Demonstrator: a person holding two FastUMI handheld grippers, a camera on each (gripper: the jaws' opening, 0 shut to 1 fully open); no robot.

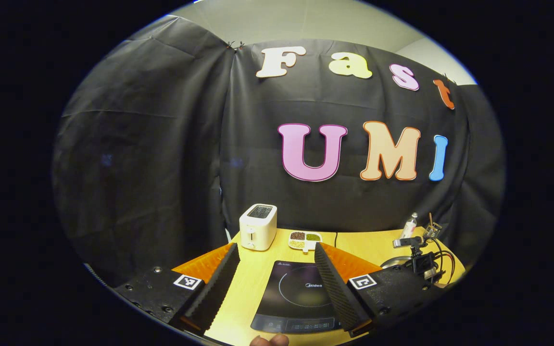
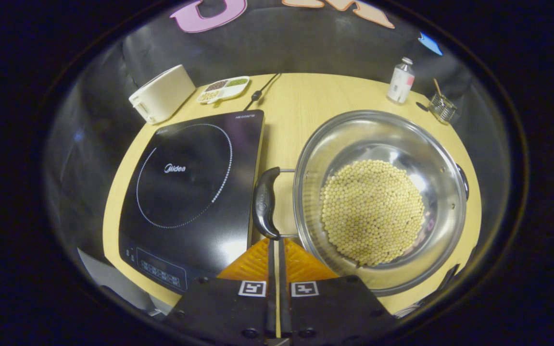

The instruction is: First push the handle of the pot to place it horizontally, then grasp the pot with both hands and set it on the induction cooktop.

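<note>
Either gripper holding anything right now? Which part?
Nothing held. Left gripper is open above the induction cooktop. Right gripper has its fingers together just short of the pot's handle, gripping nothing.

cooktop surface bare | pot handle touches its edge, seemingly

Dim booth, lit from above. White glare on the pot wall at two o'clock and on the cooktop at five. Strong bending toward edges; centres sharp.
</note>
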